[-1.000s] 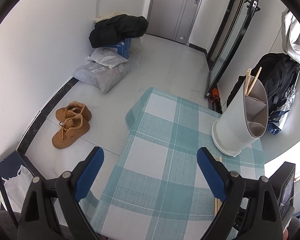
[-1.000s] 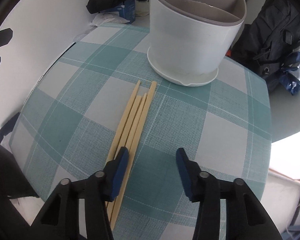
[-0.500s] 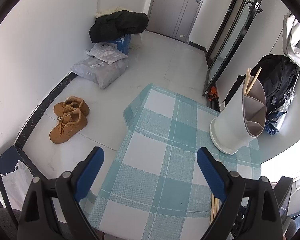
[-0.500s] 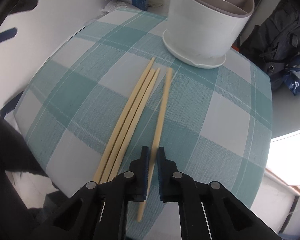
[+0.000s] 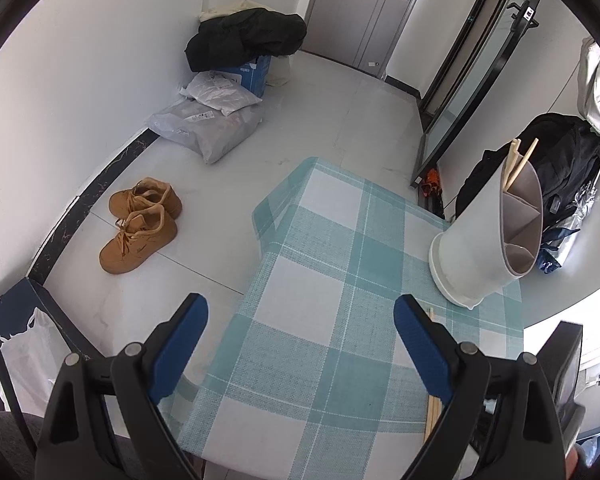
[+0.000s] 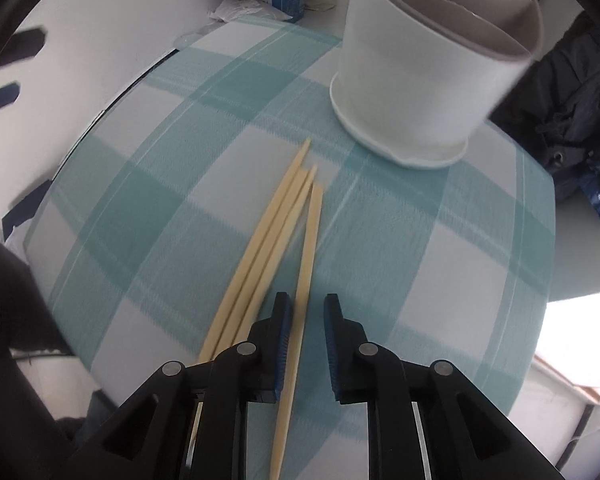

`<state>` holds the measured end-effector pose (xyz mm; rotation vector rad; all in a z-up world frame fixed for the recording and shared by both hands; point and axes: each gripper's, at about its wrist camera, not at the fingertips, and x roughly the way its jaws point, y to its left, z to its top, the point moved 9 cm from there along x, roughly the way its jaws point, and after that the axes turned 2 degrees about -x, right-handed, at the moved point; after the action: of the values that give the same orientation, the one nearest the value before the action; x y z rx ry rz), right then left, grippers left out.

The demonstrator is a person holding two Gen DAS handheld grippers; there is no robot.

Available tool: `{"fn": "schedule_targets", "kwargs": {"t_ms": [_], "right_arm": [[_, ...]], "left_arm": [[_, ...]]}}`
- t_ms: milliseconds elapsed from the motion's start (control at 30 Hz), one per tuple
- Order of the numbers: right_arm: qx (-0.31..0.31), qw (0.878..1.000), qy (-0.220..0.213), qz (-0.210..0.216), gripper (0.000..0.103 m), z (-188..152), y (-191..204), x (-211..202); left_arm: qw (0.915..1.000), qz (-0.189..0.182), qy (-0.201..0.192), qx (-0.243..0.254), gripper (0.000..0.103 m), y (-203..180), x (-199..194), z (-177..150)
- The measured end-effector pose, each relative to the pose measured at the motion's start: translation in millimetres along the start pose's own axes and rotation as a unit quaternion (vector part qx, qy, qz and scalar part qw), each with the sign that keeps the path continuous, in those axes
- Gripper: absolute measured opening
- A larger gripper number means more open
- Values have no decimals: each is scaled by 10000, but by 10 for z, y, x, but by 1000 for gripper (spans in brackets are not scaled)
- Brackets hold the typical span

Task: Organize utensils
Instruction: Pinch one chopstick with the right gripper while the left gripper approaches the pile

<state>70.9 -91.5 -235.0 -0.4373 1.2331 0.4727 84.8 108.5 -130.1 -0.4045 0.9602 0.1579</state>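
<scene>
Right gripper (image 6: 306,312) over the checked desk (image 6: 440,264), jaws opening; one chopstick (image 6: 306,264) lay between the pads, touching the left one, clear of the right. Three more chopsticks (image 6: 268,232) lay just beside it. White holder (image 6: 416,92) stood beyond their tips. Left gripper (image 5: 300,316) released, wide, holding nothing.

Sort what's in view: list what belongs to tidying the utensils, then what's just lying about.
For the job: loose chopsticks on the table, one chopstick between the opening right gripper, the white holder, chopsticks already in it.

Lying about: tan shoes, grey parcels, black jacket, backpack.
</scene>
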Motion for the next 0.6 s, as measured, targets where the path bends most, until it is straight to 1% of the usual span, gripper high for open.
{"fn": "schedule_targets", "kwargs": {"t_ms": [100,167,233,267,367,433,467,500,533,600], "right_arm": [[-56,9999,-95,30,17,265,-7,76],[-54,9998,-168,108,14,386,-1,108],[80,9993,-264,254,12,515,-19,142],[140,9990,-292,304,6,573,-4,126],[423,9966,-478,526,6,616,-43,107],[733,9922,-745,672,6,616,-136,3],[839,9900,-860,744,6,590,-271,-4],[1025,9850,-1087,863,6,582,-334,-117],[1123,9819,-1219,918,6,572,-377,-181],[1438,9703,-1583,1130,6,526,-521,-349]], "left_arm": [[9999,105,63,49,91,37,55,-7],[9998,166,87,85,91,69,83,-21],[9995,241,162,124,91,90,126,-54],[9993,262,209,139,91,94,147,-74],[9985,331,358,237,91,70,229,-158],[9975,348,450,415,91,0,273,-235],[9969,332,481,532,91,-49,278,-272],[9958,300,558,665,91,-120,305,-337],[9949,232,651,729,91,-171,320,-385],[9926,22,871,850,91,-317,356,-524]]}}
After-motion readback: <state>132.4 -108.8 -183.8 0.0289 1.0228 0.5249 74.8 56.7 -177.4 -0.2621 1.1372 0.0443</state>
